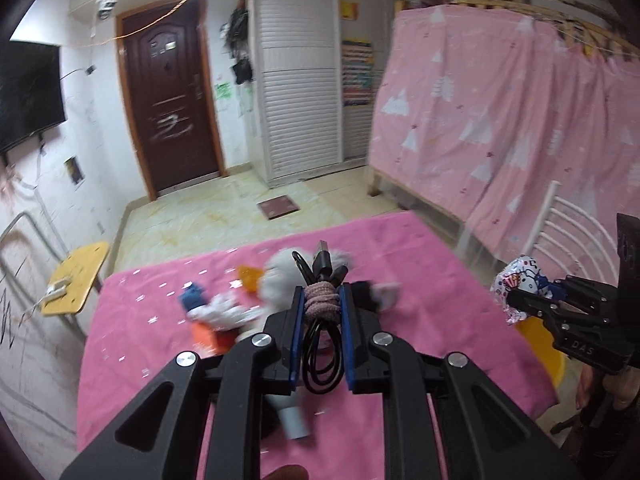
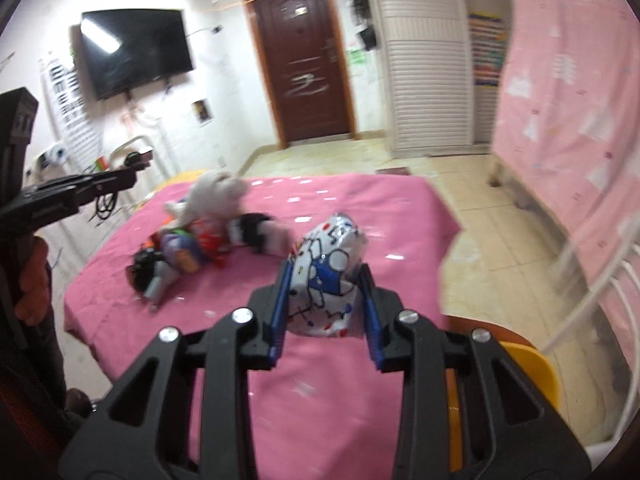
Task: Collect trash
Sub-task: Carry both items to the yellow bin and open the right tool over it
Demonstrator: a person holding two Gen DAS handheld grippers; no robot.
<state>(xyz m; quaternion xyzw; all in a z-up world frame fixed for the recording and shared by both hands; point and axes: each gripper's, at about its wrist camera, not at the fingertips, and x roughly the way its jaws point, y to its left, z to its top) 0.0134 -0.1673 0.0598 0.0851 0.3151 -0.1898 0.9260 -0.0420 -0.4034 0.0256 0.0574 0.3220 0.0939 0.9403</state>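
Note:
My left gripper [image 1: 323, 294] is shut on a coiled black USB cable [image 1: 320, 360] bound with a pinkish hair tie, held above the pink table [image 1: 160, 344]. My right gripper [image 2: 325, 276] is shut on a crumpled white and blue cartoon-print wrapper [image 2: 328, 276], held above the table's right part; the wrapper also shows in the left wrist view [image 1: 516, 282]. A pile of stuff lies on the table: a white fluffy toy [image 2: 216, 192], a black and white furry thing [image 2: 260, 234], colourful packets [image 2: 184, 248] and a grey tube [image 1: 292, 420].
A yellow bin or stool [image 2: 532, 372] stands by the table's right front corner, with a white chair [image 2: 592, 292] beside it. A pink curtained bunk bed [image 1: 500, 112] is at right. A small yellow table [image 1: 76, 280] stands left, a TV [image 2: 136, 48] on the wall.

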